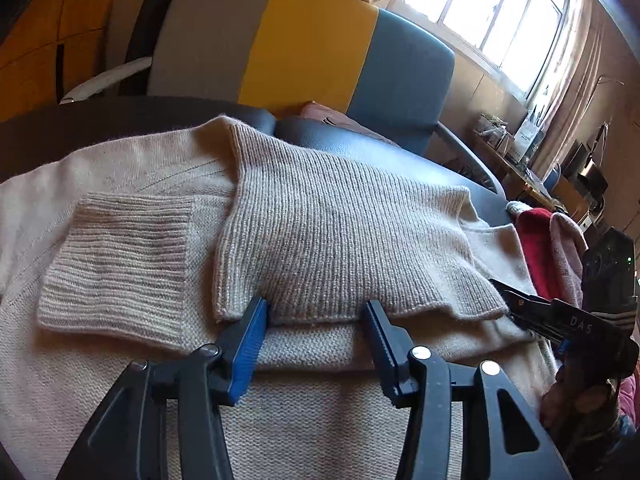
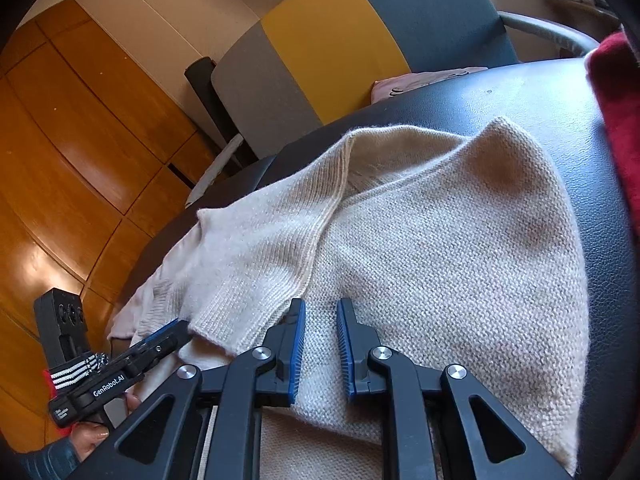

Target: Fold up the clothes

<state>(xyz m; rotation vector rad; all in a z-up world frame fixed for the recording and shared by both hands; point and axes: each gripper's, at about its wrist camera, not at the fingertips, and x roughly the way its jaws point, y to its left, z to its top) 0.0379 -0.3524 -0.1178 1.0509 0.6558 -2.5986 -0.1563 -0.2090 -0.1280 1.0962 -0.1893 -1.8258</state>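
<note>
A cream knitted sweater [image 1: 320, 220] [image 2: 440, 240] lies partly folded on a black padded surface [image 2: 520, 92]. Its ribbed hem [image 1: 340, 264] is turned over toward me, and a ribbed sleeve cuff [image 1: 120, 256] rests on the body at the left. My left gripper [image 1: 314, 312] [image 2: 172, 332] stands open, its blue pads on either side of the hem's near edge without pressing it. My right gripper [image 2: 320, 308] [image 1: 516, 304] sits at the fold's right corner, its jaws narrowed on a layer of the sweater.
A grey, yellow and blue chair back [image 1: 312, 48] rises behind the surface, with a pink cloth [image 1: 320, 114] at its foot. A red garment [image 1: 536, 240] [image 2: 616, 120] lies at the right edge. Wooden cupboards [image 2: 80, 160] stand to the left, and a cluttered desk [image 1: 520, 160] sits under the window.
</note>
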